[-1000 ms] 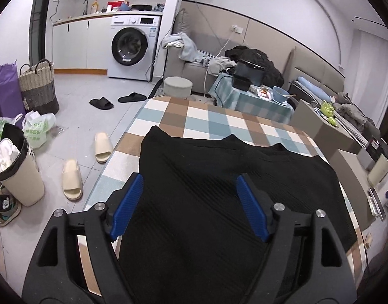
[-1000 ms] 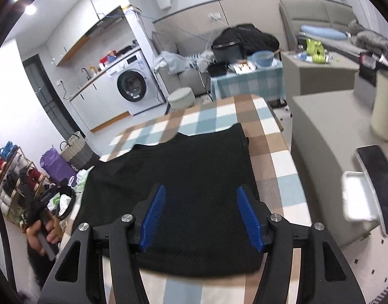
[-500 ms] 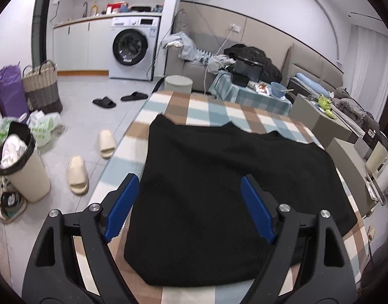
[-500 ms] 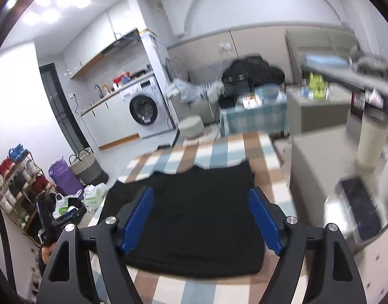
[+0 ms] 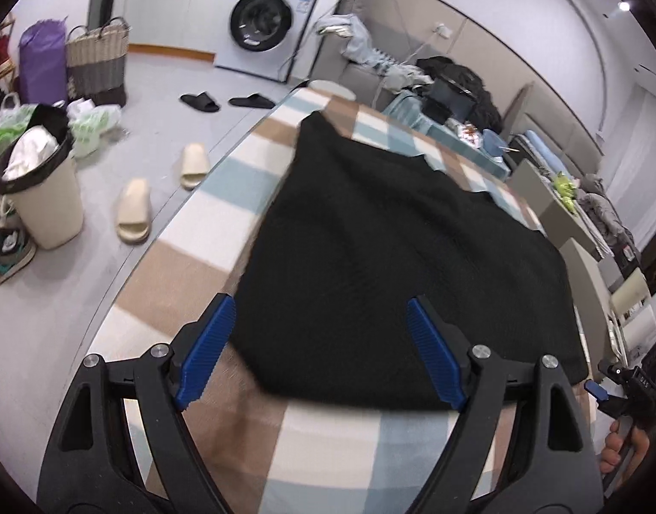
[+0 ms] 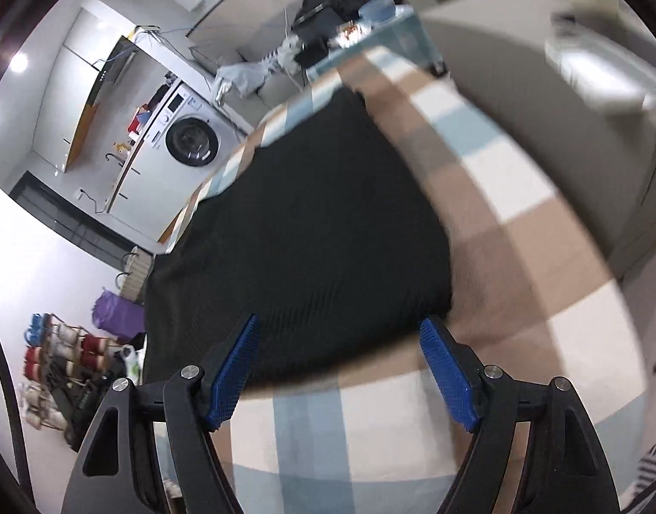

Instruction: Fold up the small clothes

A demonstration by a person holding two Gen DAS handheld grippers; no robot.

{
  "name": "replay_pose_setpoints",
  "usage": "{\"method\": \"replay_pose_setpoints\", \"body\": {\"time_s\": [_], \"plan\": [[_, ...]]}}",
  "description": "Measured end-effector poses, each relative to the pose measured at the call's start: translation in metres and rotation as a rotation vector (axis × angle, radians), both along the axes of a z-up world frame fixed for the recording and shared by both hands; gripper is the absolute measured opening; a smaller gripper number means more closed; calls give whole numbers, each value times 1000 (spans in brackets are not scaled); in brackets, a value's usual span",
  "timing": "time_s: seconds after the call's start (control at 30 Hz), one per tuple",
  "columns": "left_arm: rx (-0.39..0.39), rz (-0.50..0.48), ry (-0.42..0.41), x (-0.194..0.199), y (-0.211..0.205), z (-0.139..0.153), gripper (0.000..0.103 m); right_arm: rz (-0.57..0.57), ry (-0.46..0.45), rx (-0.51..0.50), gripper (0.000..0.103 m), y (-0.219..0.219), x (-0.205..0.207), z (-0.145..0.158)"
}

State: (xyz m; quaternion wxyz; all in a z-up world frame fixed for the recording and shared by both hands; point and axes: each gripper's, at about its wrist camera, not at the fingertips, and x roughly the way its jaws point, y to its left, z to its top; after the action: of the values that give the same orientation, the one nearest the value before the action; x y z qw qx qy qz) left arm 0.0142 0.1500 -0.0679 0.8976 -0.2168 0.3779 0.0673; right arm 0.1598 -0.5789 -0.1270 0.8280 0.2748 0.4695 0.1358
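A living room with a kitchen corner: a washing machine stands against the far wall, slippers lie on the grey floor, and a bench covered in a brown, blue and white checked cloth fills the foreground. A black garment lies spread flat on the bench.

The left gripper hangs over the garment's near left corner, jaws spread wide with nothing pinched; its left blue pad sits over bare cloth just beside the garment's edge, the right pad over the black fabric. The jaws have just been opening, with only the garment below them. The right gripper hovers at the garment's near right corner, jaws likewise spread and holding nothing; they too have just been opening, and the garment's near hem runs between the pads. This view is blurred.

On the floor left of the bench, a cream bin with a black liner holds white crumpled material. A woven basket stands farther back beside a purple bag; its contents cannot be seen.
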Motion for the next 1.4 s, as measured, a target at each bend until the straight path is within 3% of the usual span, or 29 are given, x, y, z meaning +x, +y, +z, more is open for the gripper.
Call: {"method": "replay_pose_setpoints", "body": {"time_s": [0.27,0.5,0.63,0.87,0.97,1.03,1.1,1.13,1.17,1.23,1.4], "plan": [[-93,11,106,-9,11,-29,80,-80,-15,67,79,2,10,-6],[-236,-44,101,-17,7,-40,77,-55,-28,65,78,-2,-11,7],[-259,-67,99,-8,-1,-46,73,-43,-6,79,78,-2,-13,7],[-271,17,42,24,5,-50,72,-53,8,106,78,2,-3,-2],[-218,58,32,42,3,-52,55,-95,-14,87,78,3,7,-3],[-178,72,34,54,0,-54,33,-114,-48,60,78,7,14,-2],[-156,76,31,61,-2,-56,20,-134,-62,17,70,13,20,-1],[-139,74,20,64,-3,-55,13,-139,-62,-7,61,16,22,-2],[-128,69,9,64,-4,-54,12,-147,-60,-38,44,19,27,-2],[-103,66,-14,63,-7,-49,11,-127,-51,-62,28,23,34,-4],[-49,44,-55,45,-13,-35,10,-92,-75,-96,23,25,19,4]]}}
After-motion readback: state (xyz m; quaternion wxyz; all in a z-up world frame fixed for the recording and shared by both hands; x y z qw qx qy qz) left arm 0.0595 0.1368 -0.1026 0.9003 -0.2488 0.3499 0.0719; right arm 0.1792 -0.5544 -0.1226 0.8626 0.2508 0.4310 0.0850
